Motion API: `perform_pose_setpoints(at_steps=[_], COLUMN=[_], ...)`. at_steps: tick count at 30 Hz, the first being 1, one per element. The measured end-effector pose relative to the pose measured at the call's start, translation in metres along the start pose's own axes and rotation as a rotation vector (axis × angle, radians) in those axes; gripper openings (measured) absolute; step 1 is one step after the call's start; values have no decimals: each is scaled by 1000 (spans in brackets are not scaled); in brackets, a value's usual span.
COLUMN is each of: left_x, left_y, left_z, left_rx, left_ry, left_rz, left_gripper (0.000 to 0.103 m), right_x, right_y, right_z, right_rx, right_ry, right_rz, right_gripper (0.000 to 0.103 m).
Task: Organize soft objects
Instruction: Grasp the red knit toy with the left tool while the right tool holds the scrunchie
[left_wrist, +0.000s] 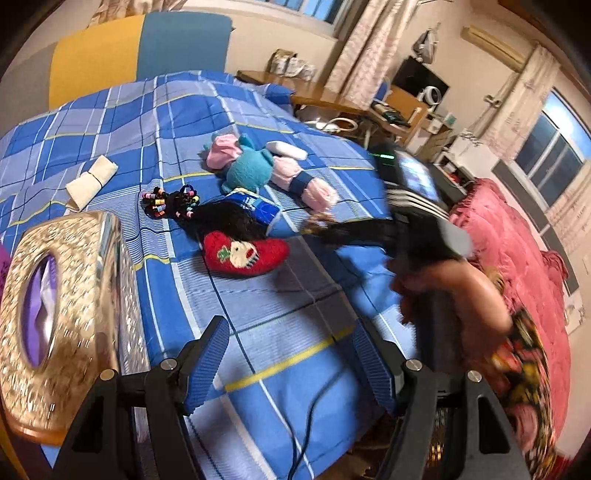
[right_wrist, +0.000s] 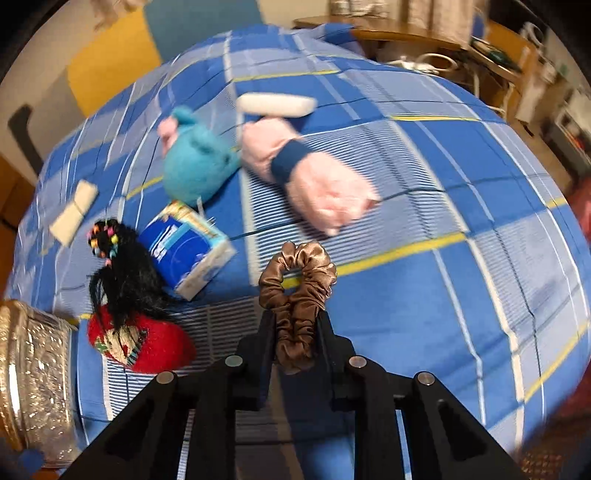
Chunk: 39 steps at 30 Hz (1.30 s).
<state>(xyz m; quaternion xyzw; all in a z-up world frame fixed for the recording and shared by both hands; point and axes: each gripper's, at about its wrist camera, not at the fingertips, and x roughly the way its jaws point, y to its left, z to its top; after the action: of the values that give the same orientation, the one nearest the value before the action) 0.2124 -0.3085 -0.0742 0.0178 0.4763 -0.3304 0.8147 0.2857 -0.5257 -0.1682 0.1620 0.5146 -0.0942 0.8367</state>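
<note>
Scrunchie (right_wrist: 295, 295), brown and satin, is sitting pinched between the closed right tongs (right_wrist: 295, 332), above the bed (right_wrist: 424, 314). Left tongs (left_wrist: 291, 362) are hanging open and empty near the bed's edge, beside a gold box (left_wrist: 74, 302). Red pillow (left_wrist: 245, 253), wig (left_wrist: 207, 214) and plush toy (left_wrist: 251, 170) are lying toward the bed's middle.

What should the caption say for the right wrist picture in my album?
Right tongs pinch a brown scrunchie above the blue checked bed, with soft toys nearby.
</note>
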Motion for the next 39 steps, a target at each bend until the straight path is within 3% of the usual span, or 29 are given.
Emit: perform_pose_setpoints(at_steps=[4, 8, 15, 17, 22, 24, 25, 27, 28, 32, 39], left_x=[25, 57, 108, 118, 121, 123, 124, 121, 120, 112, 85], left_y=[-3, -5, -3, 1, 4, 5, 6, 9, 10, 12, 15], left_z=[19, 36, 49, 49, 48, 46, 45, 41, 39, 26, -8], left_rx=[4, 28, 66, 79, 118, 117, 111, 97, 86, 39, -45], left_ry=[23, 29, 67, 57, 1, 5, 4, -10, -6, 3, 2], left_rz=[43, 112, 206, 244, 257, 268, 269, 259, 245, 199, 118], left_gripper=[72, 82, 82, 83, 83, 76, 69, 50, 33, 27, 27], right_x=[-6, -3, 0, 0, 1, 1, 0, 0, -1, -1, -3], right_y=[-7, -6, -11, -11, -9, -10, -10, -10, -11, -11, -12], right_z=[-6, -6, -3, -3, -3, -3, -3, -2, -2, -2, -3], right_rx=[39, 30, 67, 68, 64, 67, 69, 73, 74, 79, 84], right_ry=[-12, 0, 2, 2, 8, 6, 4, 1, -1, -6, -13], right_rz=[32, 37, 59, 65, 75, 77, 78, 79, 79, 78, 77], right_gripper=[22, 22, 22, 22, 22, 22, 22, 22, 22, 22, 22])
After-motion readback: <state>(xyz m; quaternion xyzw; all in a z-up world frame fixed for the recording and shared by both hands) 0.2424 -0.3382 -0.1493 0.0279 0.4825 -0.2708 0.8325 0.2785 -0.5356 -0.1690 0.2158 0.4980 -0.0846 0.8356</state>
